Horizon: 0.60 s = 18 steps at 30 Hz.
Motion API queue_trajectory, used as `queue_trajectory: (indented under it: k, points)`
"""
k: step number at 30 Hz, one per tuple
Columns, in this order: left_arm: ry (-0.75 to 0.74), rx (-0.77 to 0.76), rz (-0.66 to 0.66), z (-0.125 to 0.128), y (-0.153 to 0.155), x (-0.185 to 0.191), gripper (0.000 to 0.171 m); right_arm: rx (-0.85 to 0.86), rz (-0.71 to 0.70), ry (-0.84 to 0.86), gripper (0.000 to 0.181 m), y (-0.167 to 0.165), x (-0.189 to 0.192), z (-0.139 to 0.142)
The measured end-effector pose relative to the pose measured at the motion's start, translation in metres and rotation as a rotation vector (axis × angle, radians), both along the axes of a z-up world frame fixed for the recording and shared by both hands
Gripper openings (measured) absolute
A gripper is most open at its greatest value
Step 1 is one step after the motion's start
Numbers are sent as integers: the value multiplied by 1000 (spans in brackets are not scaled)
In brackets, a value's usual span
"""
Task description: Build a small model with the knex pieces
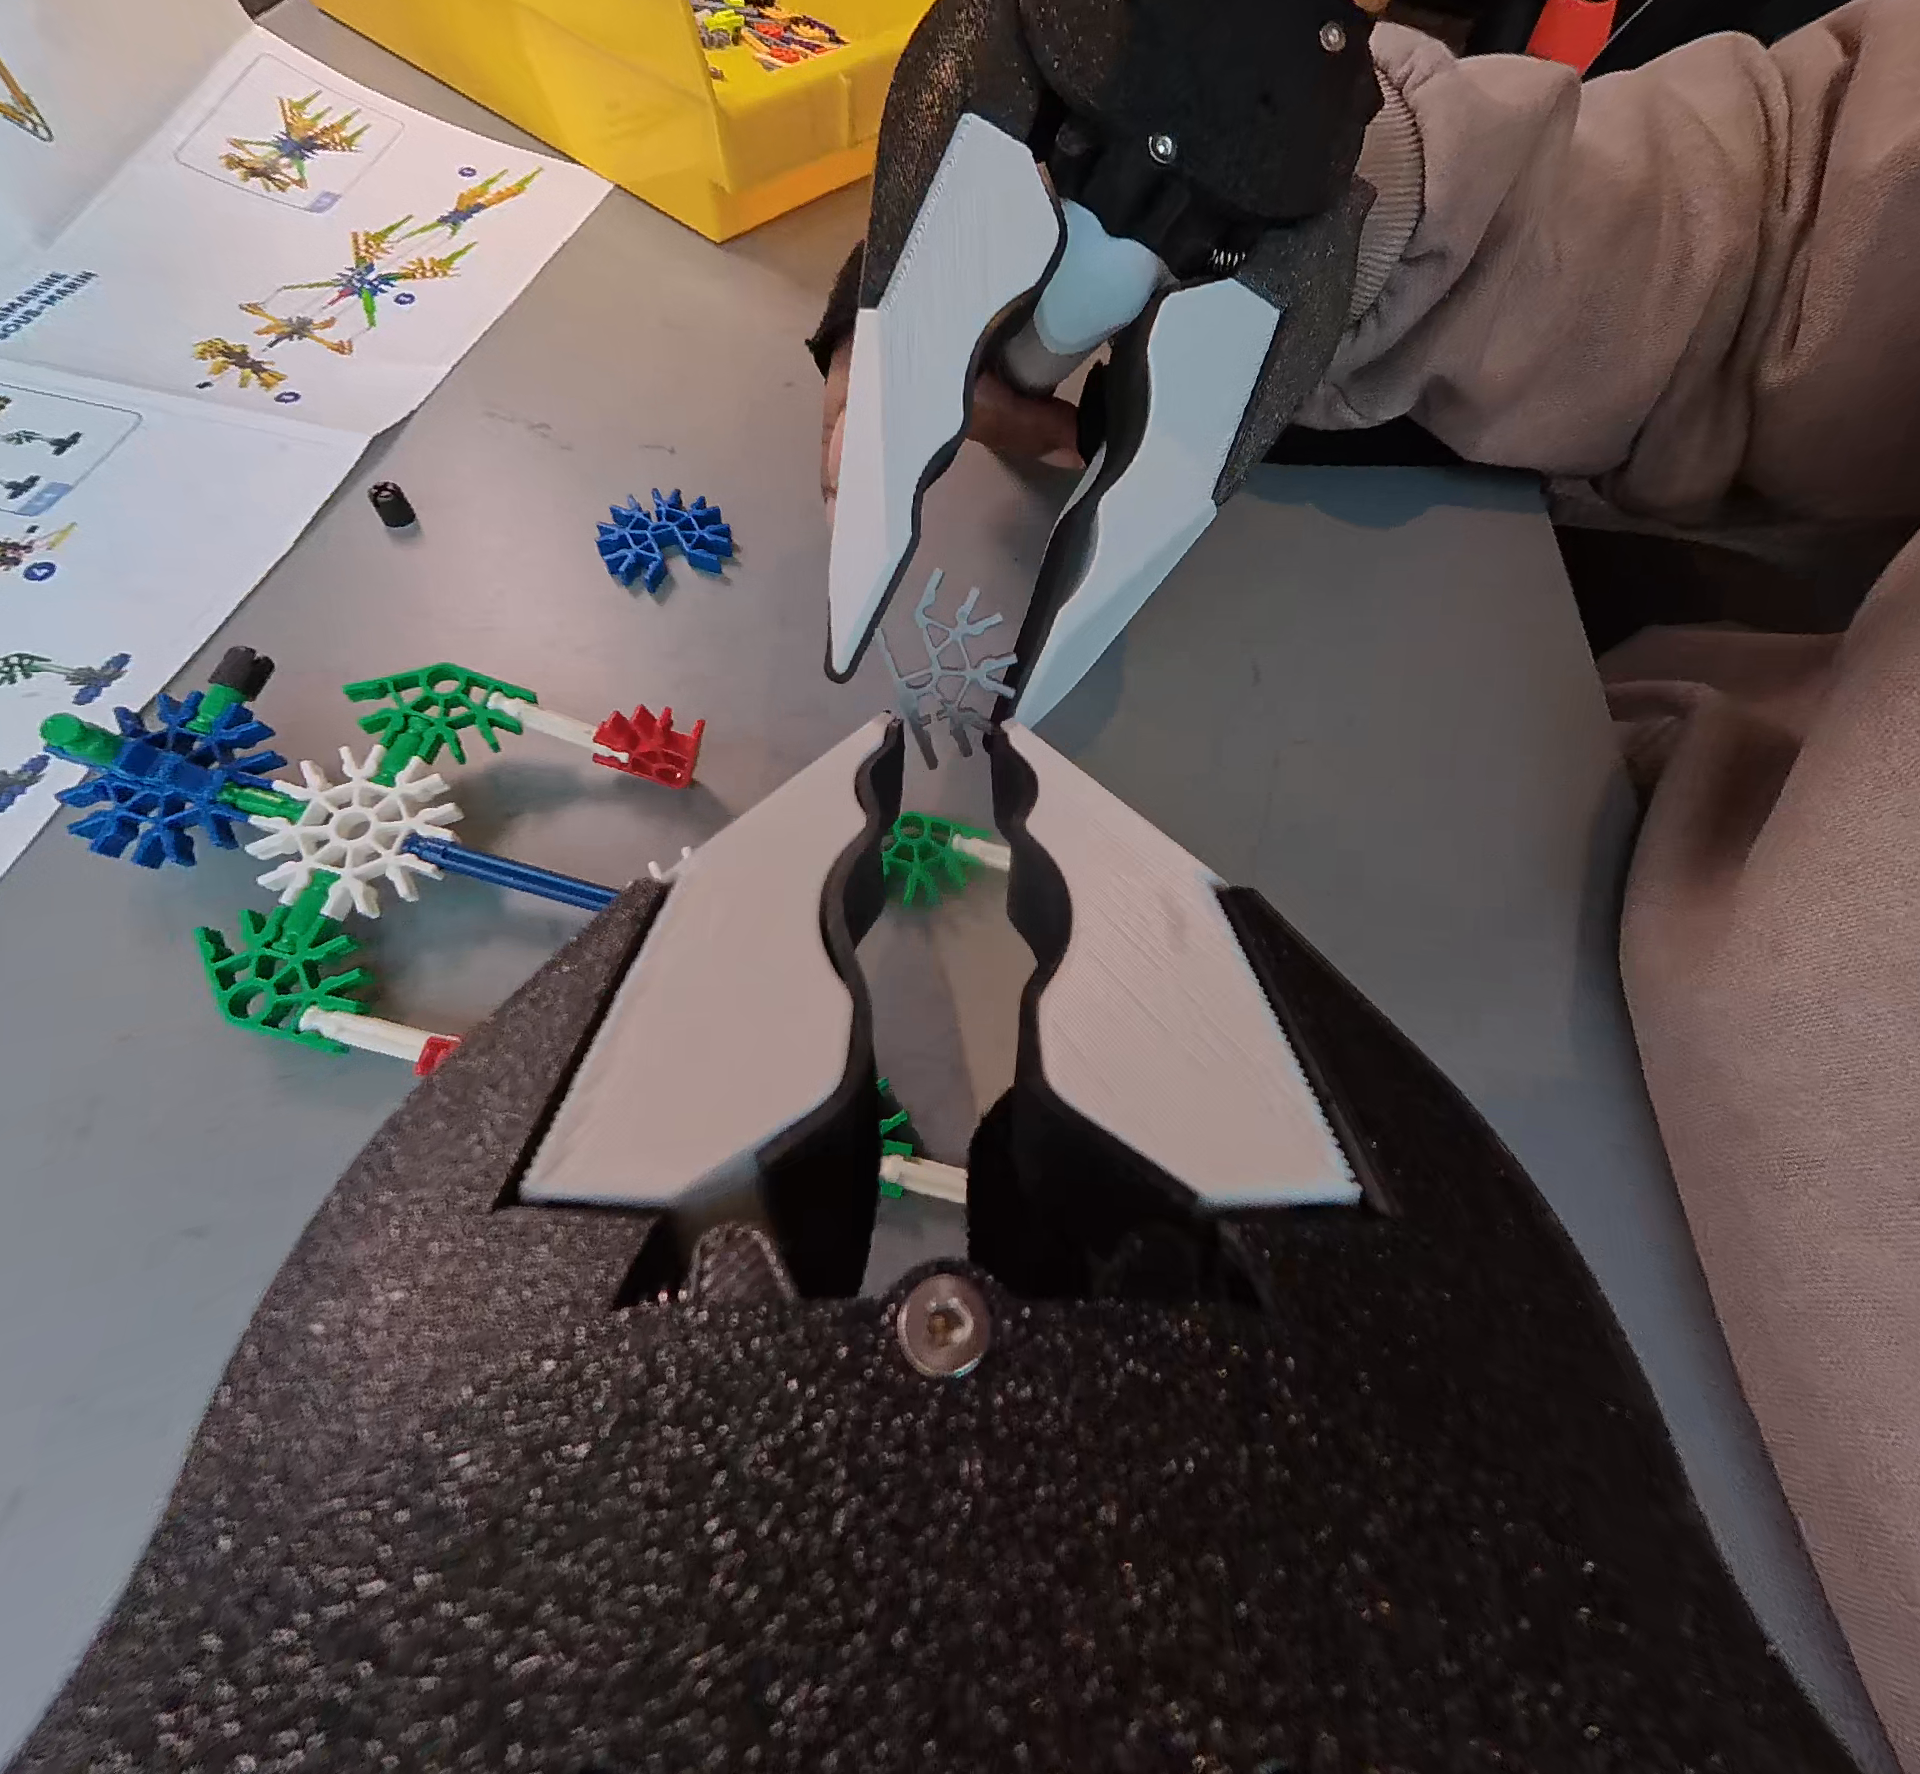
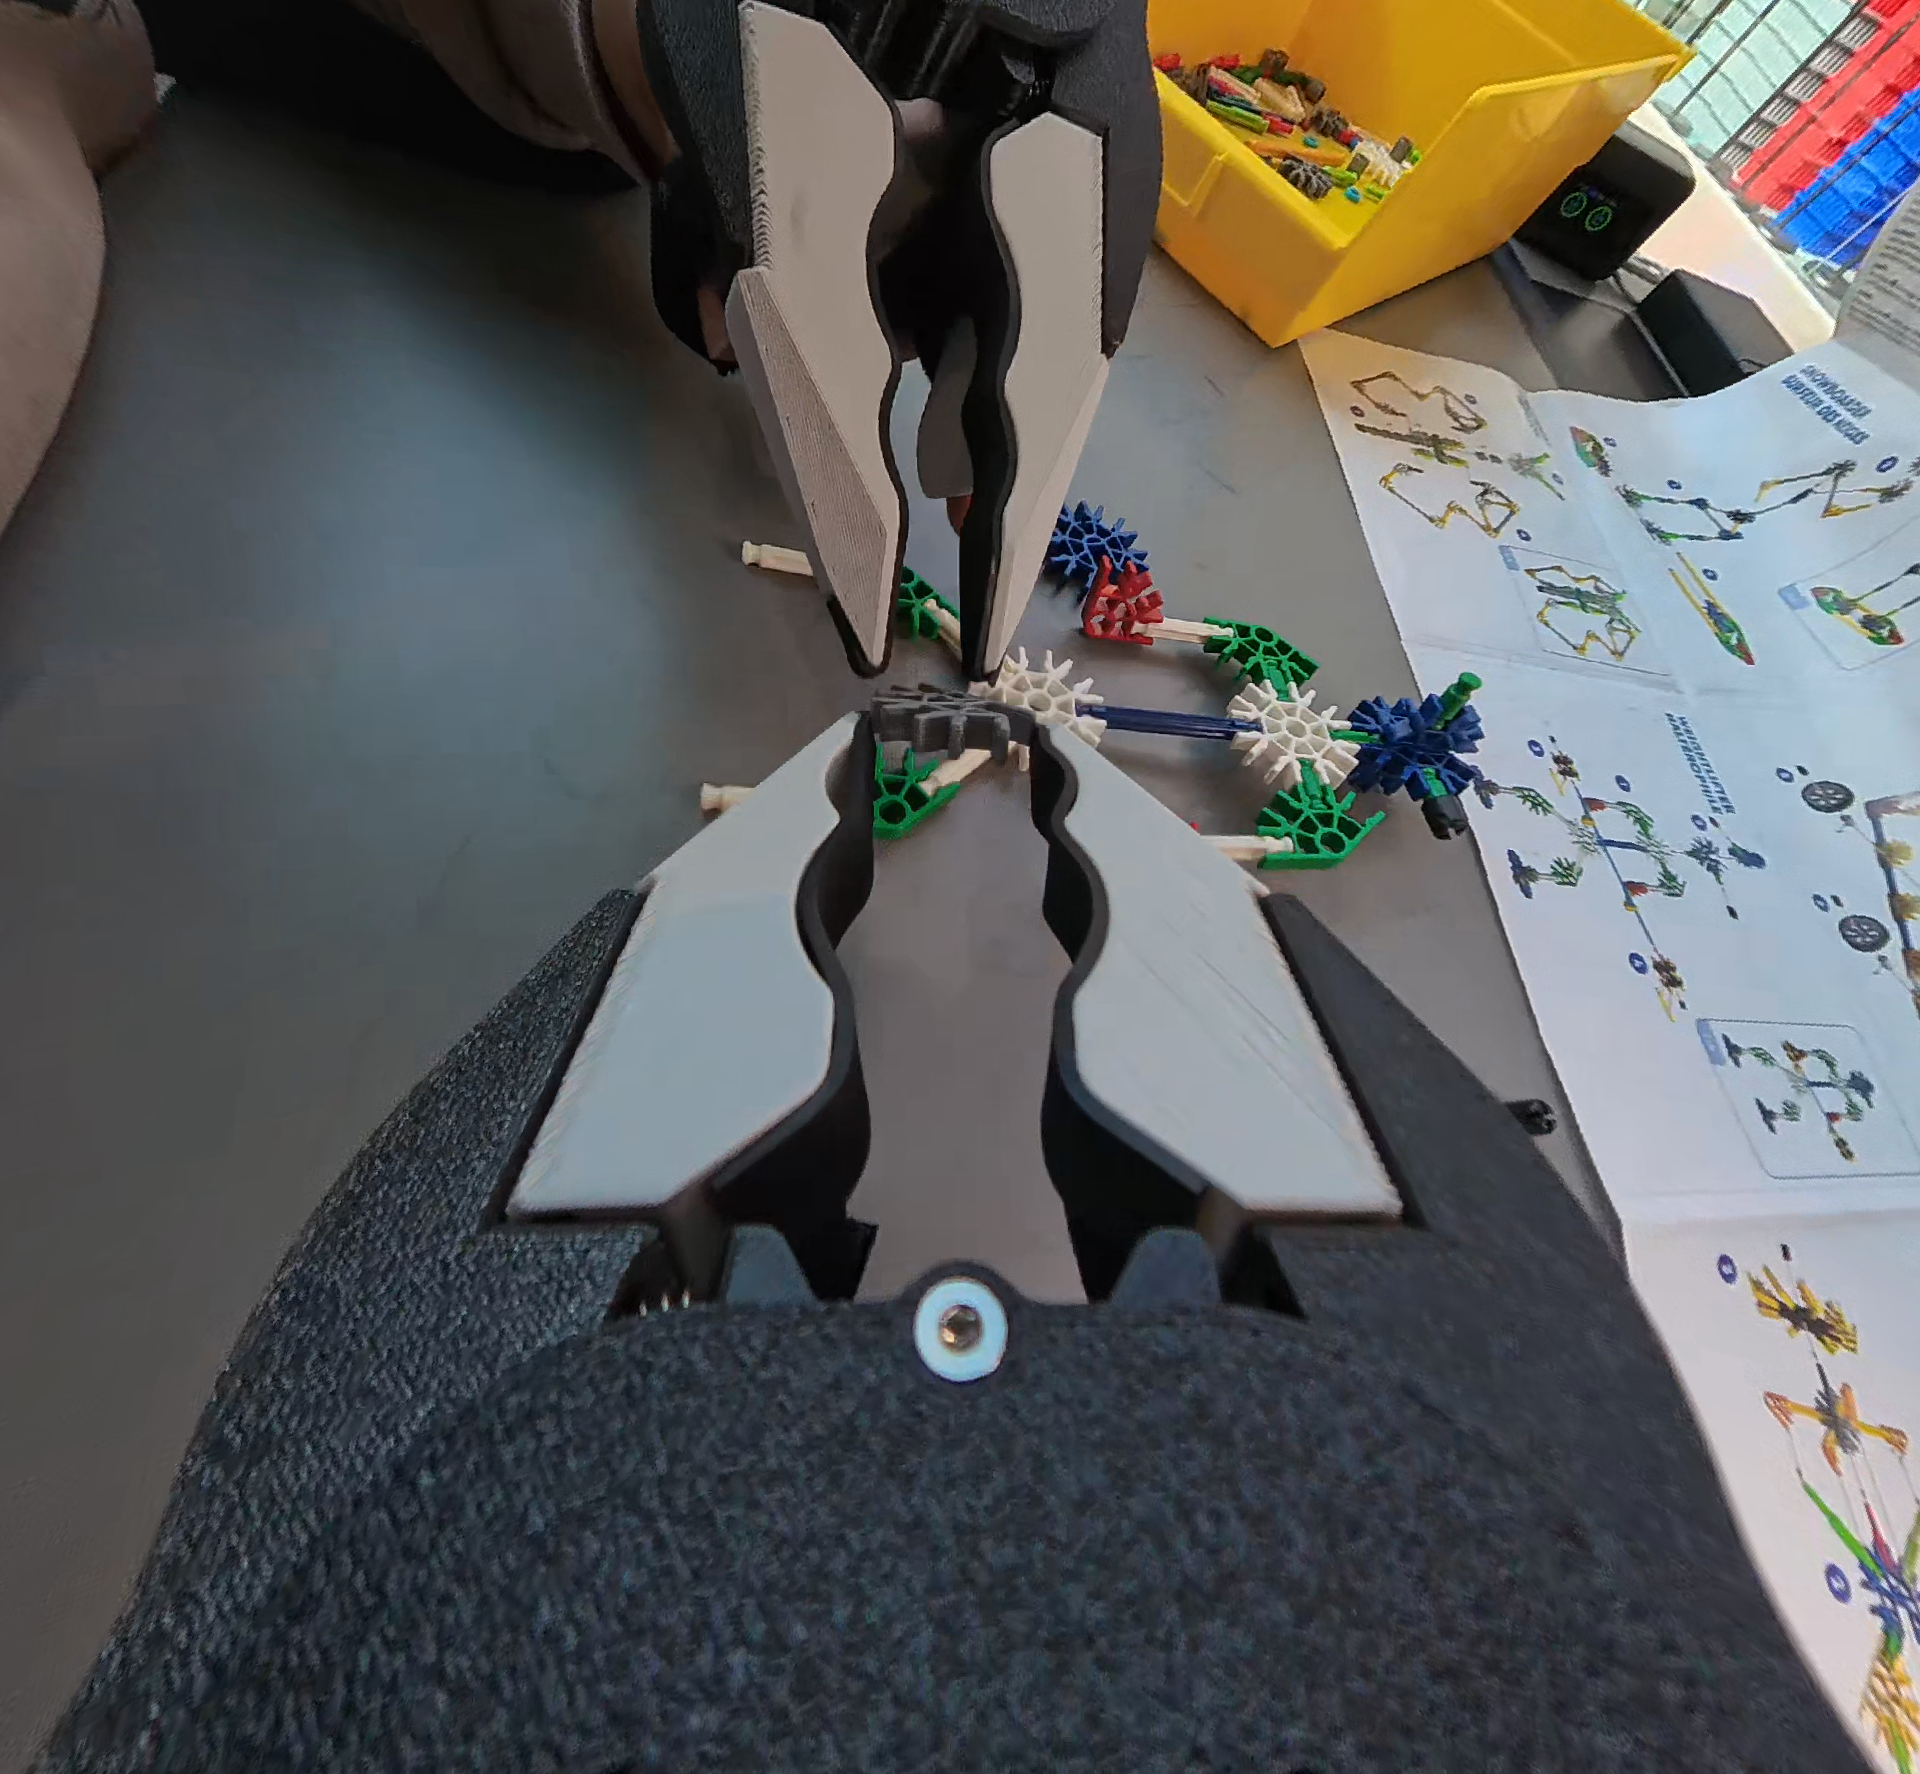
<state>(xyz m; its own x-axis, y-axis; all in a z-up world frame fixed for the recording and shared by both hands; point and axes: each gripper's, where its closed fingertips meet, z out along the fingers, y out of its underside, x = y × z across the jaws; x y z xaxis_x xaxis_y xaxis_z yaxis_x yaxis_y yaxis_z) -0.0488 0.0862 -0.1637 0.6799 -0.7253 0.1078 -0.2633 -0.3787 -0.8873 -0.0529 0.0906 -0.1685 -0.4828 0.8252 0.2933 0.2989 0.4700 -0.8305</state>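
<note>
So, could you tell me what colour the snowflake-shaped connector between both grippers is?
Grey; right wrist view.

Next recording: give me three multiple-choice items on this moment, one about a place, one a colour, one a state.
1. Where is the grey connector?
A. In the bin
B. On the instruction sheet
C. Between the tips of the right hand-held gripper

2. What colour is the rod joining the two white connectors?
A. Blue
B. Red
C. Yellow

3. In what state is the yellow bin?
A. Empty
B. Upright, holding mixed small parts
C. Tipped on its side

Answers:
1 C: in the right wrist view the connector spans the gap between that gripper's two tips.
2 A: a dark blue rod runs between the two white hubs.
3 B: the bin stands open-topped with many-coloured pieces heaped in it.
</note>
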Motion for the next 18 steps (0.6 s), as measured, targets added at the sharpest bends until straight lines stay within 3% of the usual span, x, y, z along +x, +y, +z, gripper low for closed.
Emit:
queue_trajectory:
  k: [9,12,18]
  points:
    - [8,44,123,0,12,-38,23,58,-136,-172,29,49,15,-30]
    - [2,36,141,-3,15,-42,25,113,-142,-229,29,53,18,-44]
    - [36,36,146,-8,15,-43,25,92,-130,-229,29,49,18,-43]
